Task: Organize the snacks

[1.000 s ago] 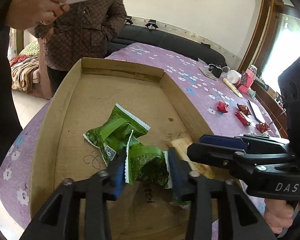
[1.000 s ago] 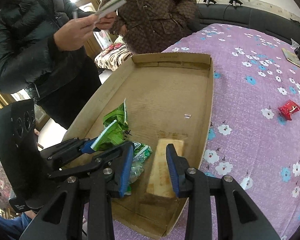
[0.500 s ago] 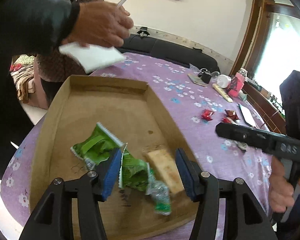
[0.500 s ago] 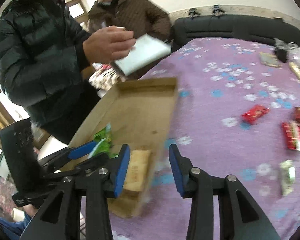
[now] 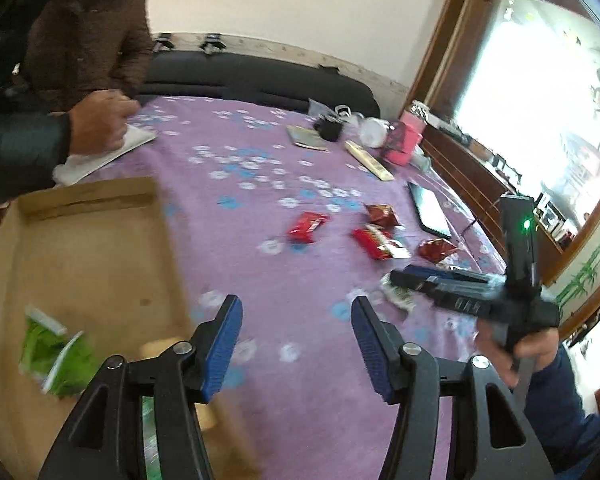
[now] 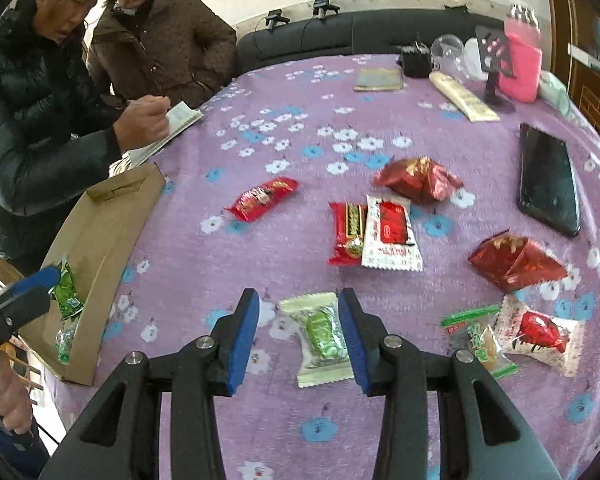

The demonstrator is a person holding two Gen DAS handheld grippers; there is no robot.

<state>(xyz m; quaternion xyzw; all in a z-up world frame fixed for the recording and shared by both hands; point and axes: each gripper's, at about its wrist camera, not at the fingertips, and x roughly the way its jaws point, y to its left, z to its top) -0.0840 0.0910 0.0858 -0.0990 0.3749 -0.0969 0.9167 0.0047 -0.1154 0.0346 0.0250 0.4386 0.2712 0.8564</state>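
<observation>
Loose snacks lie on a purple flowered tablecloth (image 6: 300, 112) beside a cardboard tray (image 6: 100, 224). The right gripper (image 6: 298, 332), fingers apart, straddles a green-and-white candy (image 6: 320, 336); its slippery wrapper could squirt out. The empty left gripper (image 5: 296, 344) is opening.

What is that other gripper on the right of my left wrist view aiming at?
Observer: A pale green sweet. It lies on the cloth between the fingers of the right gripper, whose pads do not press it.
Operator: Any sweets beside it that I can't see?
Observer: Yes. A green packet and a white-and-red one lie just to its right, overlapping.
Operator: Whose hand is at my top left?
Observer: A person in a black jacket, bent over an open notebook.
</observation>
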